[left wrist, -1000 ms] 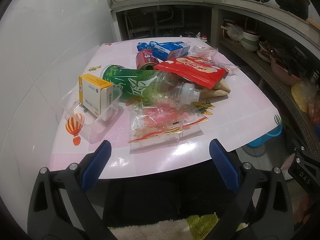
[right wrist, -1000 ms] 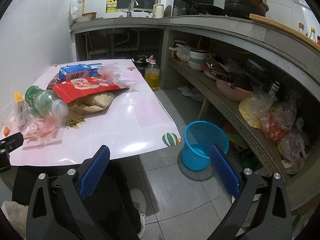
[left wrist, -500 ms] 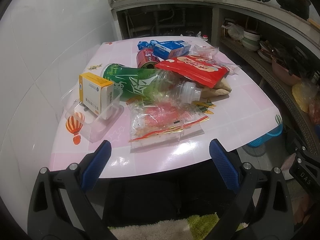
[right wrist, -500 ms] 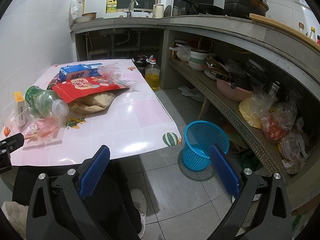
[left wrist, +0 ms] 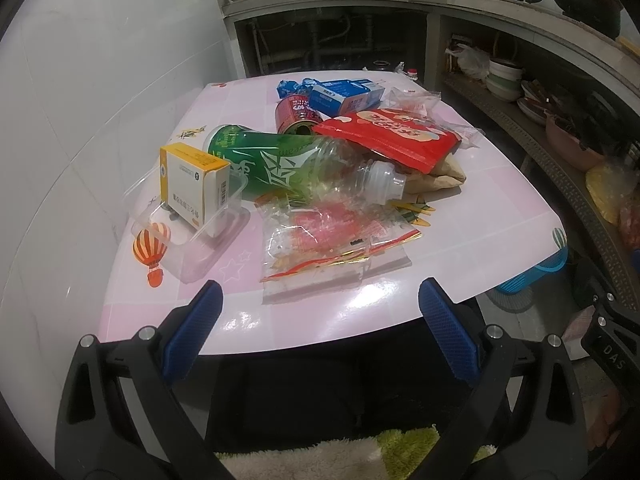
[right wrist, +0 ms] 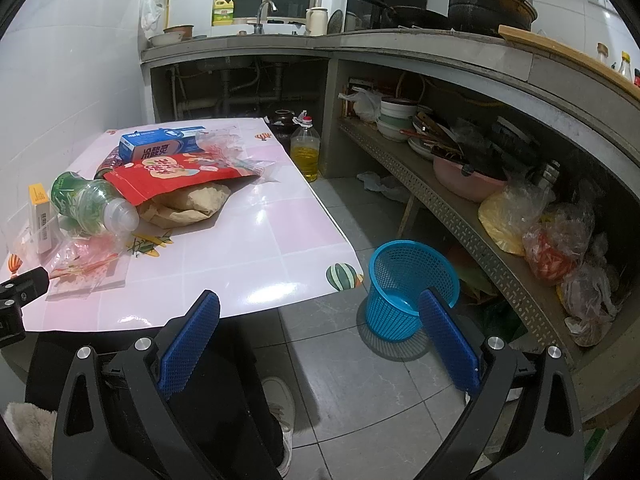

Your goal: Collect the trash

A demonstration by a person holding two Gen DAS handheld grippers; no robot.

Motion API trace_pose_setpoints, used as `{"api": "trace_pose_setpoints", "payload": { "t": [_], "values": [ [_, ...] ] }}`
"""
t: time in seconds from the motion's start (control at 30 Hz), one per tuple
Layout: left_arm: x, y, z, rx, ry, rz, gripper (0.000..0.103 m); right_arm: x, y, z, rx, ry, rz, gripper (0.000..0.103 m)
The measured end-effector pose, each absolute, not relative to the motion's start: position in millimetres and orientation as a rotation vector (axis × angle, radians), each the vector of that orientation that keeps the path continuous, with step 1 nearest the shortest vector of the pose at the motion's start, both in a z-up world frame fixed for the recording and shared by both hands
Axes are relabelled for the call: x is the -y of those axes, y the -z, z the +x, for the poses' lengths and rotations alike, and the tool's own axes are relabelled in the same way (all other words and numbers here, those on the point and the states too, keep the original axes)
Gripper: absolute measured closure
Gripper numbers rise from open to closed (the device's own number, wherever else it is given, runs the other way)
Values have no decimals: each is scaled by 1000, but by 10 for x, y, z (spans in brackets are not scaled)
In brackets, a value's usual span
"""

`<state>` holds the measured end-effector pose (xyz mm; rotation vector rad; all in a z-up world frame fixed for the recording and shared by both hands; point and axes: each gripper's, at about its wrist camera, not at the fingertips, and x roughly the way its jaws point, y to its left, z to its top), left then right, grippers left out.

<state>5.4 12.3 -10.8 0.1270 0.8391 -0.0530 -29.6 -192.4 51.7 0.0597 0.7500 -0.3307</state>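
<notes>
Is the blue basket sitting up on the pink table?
No, the blue basket stands on the floor beside the pink table.

Home kitchen, white tiled walls, concrete counter (right wrist: pixel 400 46) running from 11 to 2 o'clock with sink tap (right wrist: pixel 266 10), dish soap bottle (right wrist: pixel 222 12), blackened wok (right wrist: pixel 416 20) and pot (right wrist: pixel 490 8), bowls (right wrist: pixel 396 116) on the lower shelf, cooking oil bottle (right wrist: pixel 306 148) on the tiled floor

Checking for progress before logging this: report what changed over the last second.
Nothing visibly changed. Both the left gripper and the right gripper hang open and empty short of the table, and the bottle, wrappers and basket lie as before.
</notes>
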Motion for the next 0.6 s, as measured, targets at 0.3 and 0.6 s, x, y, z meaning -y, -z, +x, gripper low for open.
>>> {"api": "trace_pose_setpoints", "payload": {
  "t": [0.3,0.6],
  "values": [
    [-128,115,52,-840,50,128,9,1911,-523,-288,-750,330,60,6],
    [-136,117,52,-842,49,127,9,1918,-524,-287,-750,330,60,6]
  ]
}}
